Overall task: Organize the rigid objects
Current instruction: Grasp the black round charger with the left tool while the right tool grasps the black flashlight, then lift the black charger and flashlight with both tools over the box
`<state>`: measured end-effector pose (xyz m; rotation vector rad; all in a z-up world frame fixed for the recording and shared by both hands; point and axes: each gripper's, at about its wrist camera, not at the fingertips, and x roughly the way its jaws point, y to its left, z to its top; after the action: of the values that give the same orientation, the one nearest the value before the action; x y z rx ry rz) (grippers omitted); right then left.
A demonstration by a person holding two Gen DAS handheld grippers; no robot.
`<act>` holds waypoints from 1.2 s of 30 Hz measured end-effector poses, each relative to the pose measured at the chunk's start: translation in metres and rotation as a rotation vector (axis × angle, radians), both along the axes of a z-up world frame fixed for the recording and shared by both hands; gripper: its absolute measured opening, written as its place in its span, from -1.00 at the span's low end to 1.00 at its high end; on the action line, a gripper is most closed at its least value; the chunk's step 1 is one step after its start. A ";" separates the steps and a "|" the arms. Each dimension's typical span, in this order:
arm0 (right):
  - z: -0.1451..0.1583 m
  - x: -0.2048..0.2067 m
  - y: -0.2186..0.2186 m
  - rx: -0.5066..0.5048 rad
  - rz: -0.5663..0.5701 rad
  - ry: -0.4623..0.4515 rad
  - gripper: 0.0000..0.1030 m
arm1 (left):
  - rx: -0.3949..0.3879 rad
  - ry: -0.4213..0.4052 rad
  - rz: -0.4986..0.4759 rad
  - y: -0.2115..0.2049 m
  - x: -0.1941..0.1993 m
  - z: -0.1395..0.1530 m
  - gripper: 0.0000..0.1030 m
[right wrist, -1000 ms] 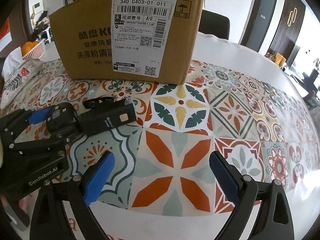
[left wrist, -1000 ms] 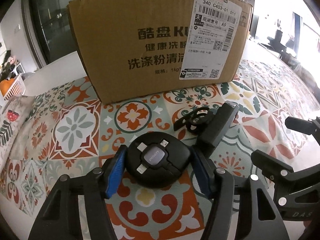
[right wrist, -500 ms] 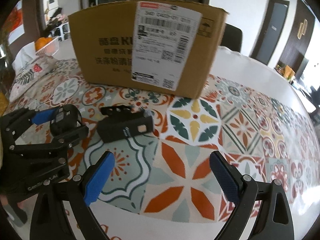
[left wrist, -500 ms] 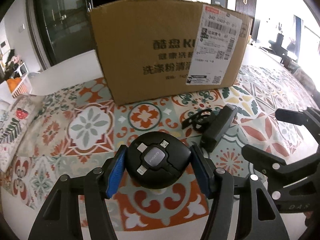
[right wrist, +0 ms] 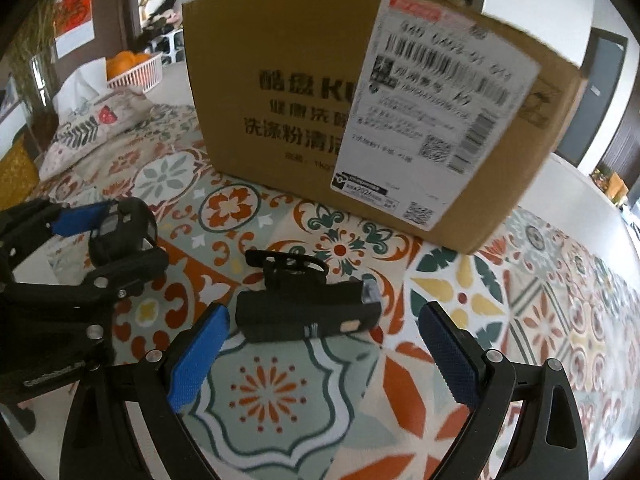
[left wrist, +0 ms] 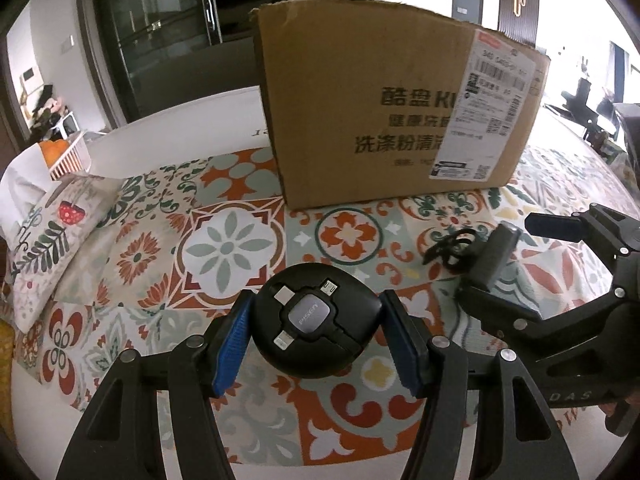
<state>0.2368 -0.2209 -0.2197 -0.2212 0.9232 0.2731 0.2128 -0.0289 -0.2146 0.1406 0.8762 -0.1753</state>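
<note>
My left gripper (left wrist: 318, 336) is shut on a round black cable-adapter puck (left wrist: 316, 326) and holds it above the patterned tablecloth; it also shows at the left of the right wrist view (right wrist: 120, 224). A black rectangular bike light with a strap mount (right wrist: 308, 312) lies on the cloth just ahead of my right gripper (right wrist: 320, 356), which is open and empty. The light also shows at the right of the left wrist view (left wrist: 488, 260). A brown cardboard box (left wrist: 396, 112) stands behind both, its top hidden from view.
A patterned pillow (left wrist: 48, 240) and a white basket of oranges (right wrist: 136, 68) lie at the left. The white table edge (right wrist: 580, 200) curves away at the right behind the box. The right gripper's frame (left wrist: 580, 320) is close to my left one.
Both grippers have pulled back and risen, so the box looks smaller. The left one lifted the puck. The right one swung left to face the bike light.
</note>
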 end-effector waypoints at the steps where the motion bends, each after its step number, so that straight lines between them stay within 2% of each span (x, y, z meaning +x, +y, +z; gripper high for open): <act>1: -0.002 0.002 0.000 0.005 0.004 0.005 0.84 | 0.003 0.001 0.003 0.001 0.001 -0.001 0.20; 3: -0.005 0.006 0.001 0.012 0.012 0.009 0.81 | 0.005 0.004 0.007 0.001 0.004 -0.002 0.20; 10: -0.013 0.013 0.002 0.049 0.025 0.039 0.41 | -0.002 0.014 0.010 0.002 0.007 -0.004 0.20; 20: -0.002 0.001 0.000 0.077 -0.006 0.028 0.41 | -0.011 -0.011 0.015 0.001 -0.004 0.015 0.20; 36: 0.068 -0.028 -0.014 0.091 -0.074 -0.090 0.41 | -0.057 -0.096 -0.005 -0.004 -0.023 0.079 0.20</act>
<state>0.2090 -0.2350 -0.1515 -0.1142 0.8259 0.2338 0.1893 -0.0327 -0.1361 0.0978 0.7741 -0.1968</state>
